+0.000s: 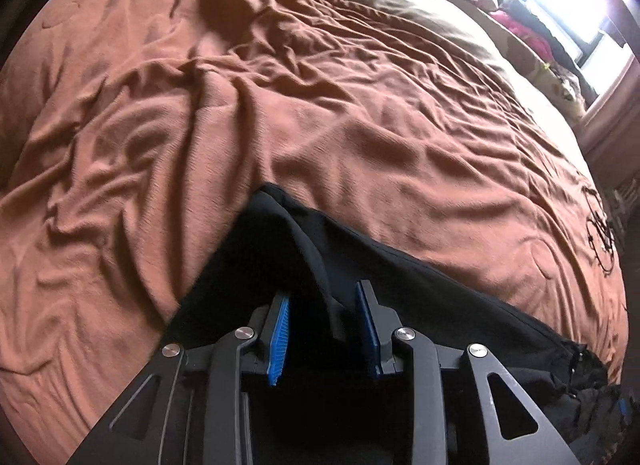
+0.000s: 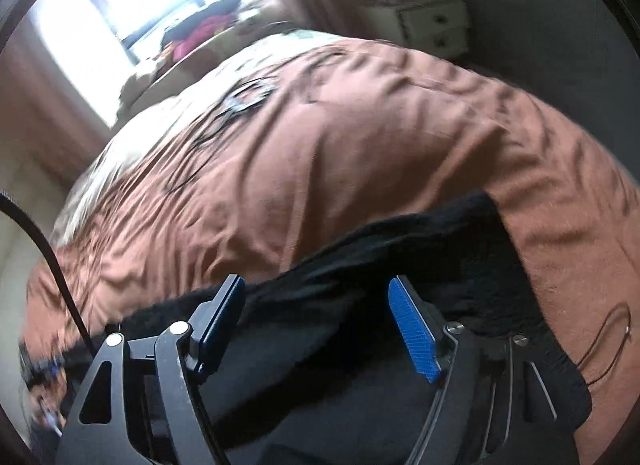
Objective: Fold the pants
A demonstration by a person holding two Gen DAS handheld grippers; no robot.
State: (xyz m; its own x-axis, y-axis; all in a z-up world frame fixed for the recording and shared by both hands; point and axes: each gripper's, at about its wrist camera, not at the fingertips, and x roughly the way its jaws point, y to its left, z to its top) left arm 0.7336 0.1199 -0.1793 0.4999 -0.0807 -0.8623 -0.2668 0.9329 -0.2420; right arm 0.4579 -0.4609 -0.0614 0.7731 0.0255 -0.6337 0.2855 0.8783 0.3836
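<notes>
With the black pants (image 1: 280,265) at six o'clock on the bed (image 1: 280,105), both the left claw (image 1: 324,329) and right claw (image 2: 320,325) stand parted, gripping nothing, so the raised ridge of cloth between the left pads may slump and spoil the fold.

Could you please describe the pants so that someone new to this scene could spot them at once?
A rumpled rust-brown blanket covers the whole bed. At its near edge, right under the left tool, lie the pants. They are the only plain black cloth, a dark shape against the brown.
</notes>
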